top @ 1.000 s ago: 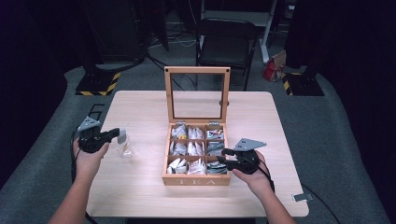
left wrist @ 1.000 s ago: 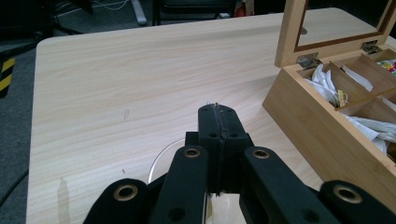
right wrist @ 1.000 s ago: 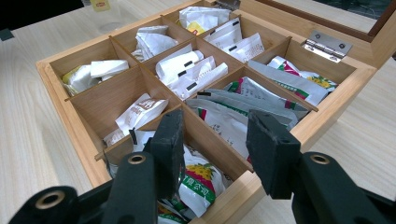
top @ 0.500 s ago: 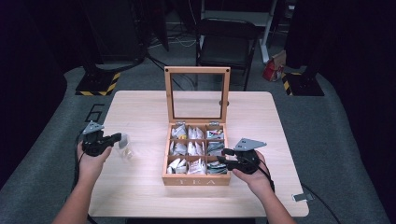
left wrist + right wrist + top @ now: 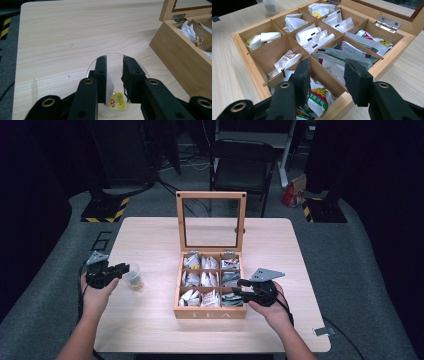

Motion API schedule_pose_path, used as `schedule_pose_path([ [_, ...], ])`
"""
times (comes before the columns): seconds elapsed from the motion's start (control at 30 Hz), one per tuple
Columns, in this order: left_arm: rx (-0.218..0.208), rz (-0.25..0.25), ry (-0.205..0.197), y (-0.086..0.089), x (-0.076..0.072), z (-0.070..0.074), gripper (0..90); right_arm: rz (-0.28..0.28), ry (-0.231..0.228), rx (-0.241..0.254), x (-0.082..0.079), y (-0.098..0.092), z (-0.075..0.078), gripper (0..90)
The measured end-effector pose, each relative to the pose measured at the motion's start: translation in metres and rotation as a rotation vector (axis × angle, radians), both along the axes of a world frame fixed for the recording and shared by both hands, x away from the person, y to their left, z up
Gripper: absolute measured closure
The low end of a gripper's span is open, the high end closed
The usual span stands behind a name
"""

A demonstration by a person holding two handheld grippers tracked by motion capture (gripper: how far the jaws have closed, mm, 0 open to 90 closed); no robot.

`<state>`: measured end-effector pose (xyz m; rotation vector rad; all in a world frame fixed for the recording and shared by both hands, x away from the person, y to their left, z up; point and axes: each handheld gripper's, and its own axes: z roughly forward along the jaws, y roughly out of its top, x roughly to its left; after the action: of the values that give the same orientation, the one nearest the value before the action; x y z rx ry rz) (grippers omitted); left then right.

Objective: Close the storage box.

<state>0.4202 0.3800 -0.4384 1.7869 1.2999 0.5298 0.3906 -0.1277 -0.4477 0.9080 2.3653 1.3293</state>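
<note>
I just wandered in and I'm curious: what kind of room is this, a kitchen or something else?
Probably a studio or lab, not a kitchen: a lone wooden table on grey floor, black surroundings, yellow-black striped stand bases, and a folding chair behind.

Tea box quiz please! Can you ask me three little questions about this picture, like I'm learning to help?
1. How many compartments does the wooden tea box have? A six, B nine, C twelve.
2. True or false: the tea box's glass lid is shut.
3. Fill the gap: the tea bag in the glass cup has a ____ tag.

Key: 1 B. 2 false, it stands open and upright. 3 yellow.
</note>
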Motion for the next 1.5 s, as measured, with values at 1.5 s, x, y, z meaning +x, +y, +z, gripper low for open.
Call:
schedule_pose_path([
  [1.5,0.038,-0.198,-0.001,-0.065,0.000,0.027,42.1,0.013,0.049,0.006,0.013,0.001,0.014,37.2],
])
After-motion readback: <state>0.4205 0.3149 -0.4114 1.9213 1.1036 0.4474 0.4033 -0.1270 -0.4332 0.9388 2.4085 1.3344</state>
